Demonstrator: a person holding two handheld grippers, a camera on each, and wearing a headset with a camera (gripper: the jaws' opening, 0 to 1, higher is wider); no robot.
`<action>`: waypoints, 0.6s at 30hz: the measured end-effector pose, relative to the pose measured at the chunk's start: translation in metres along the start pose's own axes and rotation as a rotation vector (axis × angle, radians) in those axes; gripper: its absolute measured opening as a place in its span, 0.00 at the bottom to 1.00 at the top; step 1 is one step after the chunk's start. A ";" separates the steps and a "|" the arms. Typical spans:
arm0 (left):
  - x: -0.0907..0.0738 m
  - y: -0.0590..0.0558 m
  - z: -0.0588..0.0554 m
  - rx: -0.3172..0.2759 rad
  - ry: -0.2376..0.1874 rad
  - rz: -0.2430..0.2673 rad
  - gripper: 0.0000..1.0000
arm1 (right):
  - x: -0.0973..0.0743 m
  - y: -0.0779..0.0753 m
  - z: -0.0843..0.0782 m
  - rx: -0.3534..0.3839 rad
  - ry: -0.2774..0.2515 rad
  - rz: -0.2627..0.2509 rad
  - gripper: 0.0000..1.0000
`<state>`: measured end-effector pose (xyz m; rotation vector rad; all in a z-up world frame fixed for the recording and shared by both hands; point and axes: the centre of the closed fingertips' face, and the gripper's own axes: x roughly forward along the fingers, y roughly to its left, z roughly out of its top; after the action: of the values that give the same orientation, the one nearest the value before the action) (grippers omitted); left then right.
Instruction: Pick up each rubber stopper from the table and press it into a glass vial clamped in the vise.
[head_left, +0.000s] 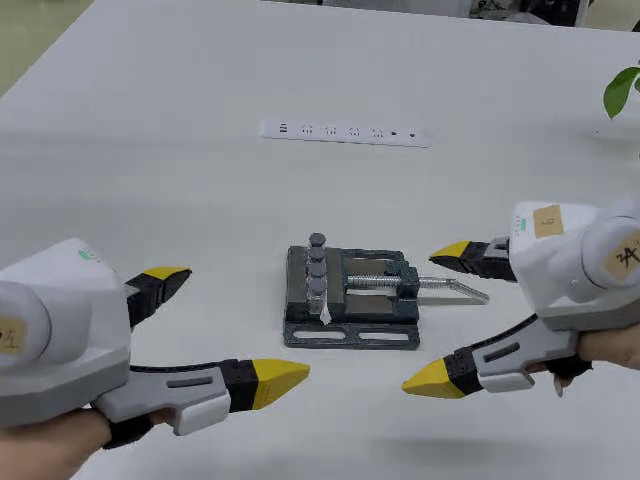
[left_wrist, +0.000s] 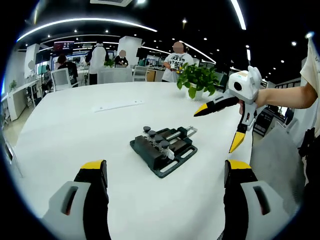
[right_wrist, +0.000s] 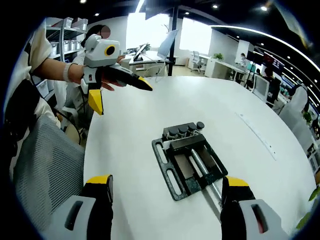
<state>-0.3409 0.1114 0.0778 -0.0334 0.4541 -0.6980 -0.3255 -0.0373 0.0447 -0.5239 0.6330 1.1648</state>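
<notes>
Yellow-tipped jaws, both pairs spread wide, nothing between them.

- Left gripper (head_left: 245, 322): held low, just left of the vise (head_left: 375, 305), tips aimed toward it and apart from it.
- Right gripper (head_left: 418, 321): just right of the vise. One tip lies above the screw handle (head_left: 455, 288) and the other off the vise's near right corner. No contact seen.
- Vials (head_left: 320, 298): clear glass, upright, in a single row clamped at the vise's left end. Four, as far as can be counted.
- Stoppers (head_left: 317, 241): dark grey, one on top of each vial in the row. How deeply they are seated cannot be told.
- Table (head_left: 150, 150): white, carries the vise at its middle.
- Power strip (head_left: 345, 131): white, well beyond the vise.
- Plant (head_left: 622, 90): leaf at the far right, well apart from the vise.

Condition, judged: the row looks fully capped, so any work left is probably firming the stoppers down.

Hazards, judged:
- A push off the vial's axis could cock a stopper or crack the glass against the vise.
- Spread jaws coming in from either side could clip the neighbouring vials, which stand close together.
- Too hard a press may chip a rim.
</notes>
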 end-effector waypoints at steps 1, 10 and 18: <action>-0.001 0.000 0.000 0.002 0.000 0.001 0.97 | -0.003 0.000 -0.002 0.024 -0.010 -0.014 0.94; -0.009 0.000 -0.007 0.024 0.032 0.007 0.99 | -0.022 0.003 -0.021 0.137 -0.045 -0.073 0.99; -0.013 0.001 -0.012 0.038 0.058 0.010 0.99 | -0.028 0.008 -0.039 0.202 -0.053 -0.088 0.99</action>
<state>-0.3541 0.1218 0.0717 0.0248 0.4966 -0.6993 -0.3471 -0.0801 0.0363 -0.3444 0.6670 1.0153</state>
